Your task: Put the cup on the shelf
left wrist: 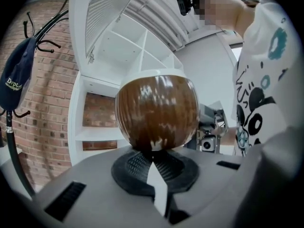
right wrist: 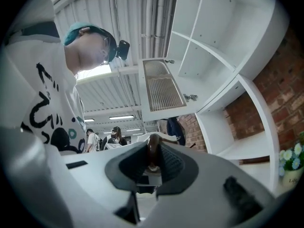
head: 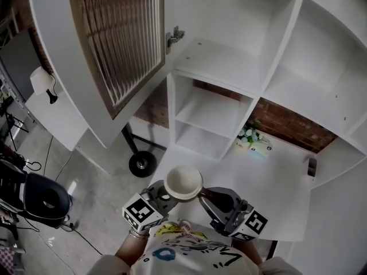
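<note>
A round cup (head: 183, 182), brown outside and white inside, hangs upright in front of my chest, low in the head view. My left gripper (head: 162, 195) comes at it from the left. In the left gripper view the brown bowl of the cup (left wrist: 156, 110) stands right at the jaw tips, and the left gripper (left wrist: 153, 152) is nearly shut on its narrow base. My right gripper (head: 203, 195) meets the cup from the right. In the right gripper view that gripper (right wrist: 153, 158) is shut on a thin brown part of the cup (right wrist: 152, 148). The white shelf unit (head: 229, 62) stands ahead.
A slatted cabinet door (head: 120, 39) stands open at the upper left. A small pot of flowers (head: 249, 136) sits on the white counter (head: 281, 182) under the shelves. On the floor are a black round stand base (head: 141, 164) and a black chair (head: 43, 199). A coat stand holds a cap (left wrist: 14, 80).
</note>
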Demonstrator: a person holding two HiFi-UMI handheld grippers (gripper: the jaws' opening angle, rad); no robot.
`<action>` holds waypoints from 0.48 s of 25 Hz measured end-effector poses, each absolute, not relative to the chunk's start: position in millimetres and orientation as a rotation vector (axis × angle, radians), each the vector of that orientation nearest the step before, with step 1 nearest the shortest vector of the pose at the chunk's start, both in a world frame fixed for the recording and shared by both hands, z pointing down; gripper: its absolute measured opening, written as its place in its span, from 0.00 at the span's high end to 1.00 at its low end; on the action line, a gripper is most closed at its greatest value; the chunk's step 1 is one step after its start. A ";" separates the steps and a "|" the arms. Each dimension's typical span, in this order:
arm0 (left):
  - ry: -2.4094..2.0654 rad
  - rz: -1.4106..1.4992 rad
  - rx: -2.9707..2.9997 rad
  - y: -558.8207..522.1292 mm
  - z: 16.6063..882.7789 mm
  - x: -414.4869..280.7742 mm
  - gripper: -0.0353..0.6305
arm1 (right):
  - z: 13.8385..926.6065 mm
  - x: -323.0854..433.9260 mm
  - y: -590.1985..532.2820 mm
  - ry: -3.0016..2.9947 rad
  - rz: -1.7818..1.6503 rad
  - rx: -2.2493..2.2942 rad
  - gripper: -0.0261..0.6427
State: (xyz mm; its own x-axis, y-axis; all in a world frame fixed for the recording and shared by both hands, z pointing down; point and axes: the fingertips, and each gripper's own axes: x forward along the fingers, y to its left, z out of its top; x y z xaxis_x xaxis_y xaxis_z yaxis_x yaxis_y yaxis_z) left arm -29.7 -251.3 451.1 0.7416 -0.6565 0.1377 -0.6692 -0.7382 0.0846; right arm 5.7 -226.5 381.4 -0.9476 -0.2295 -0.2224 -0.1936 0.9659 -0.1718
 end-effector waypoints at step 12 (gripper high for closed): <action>-0.952 0.180 2.842 -303.4 455.8 -46.3 0.92 | 386.3 -16.8 -279.3 2.820 -0.283 -0.456 0.87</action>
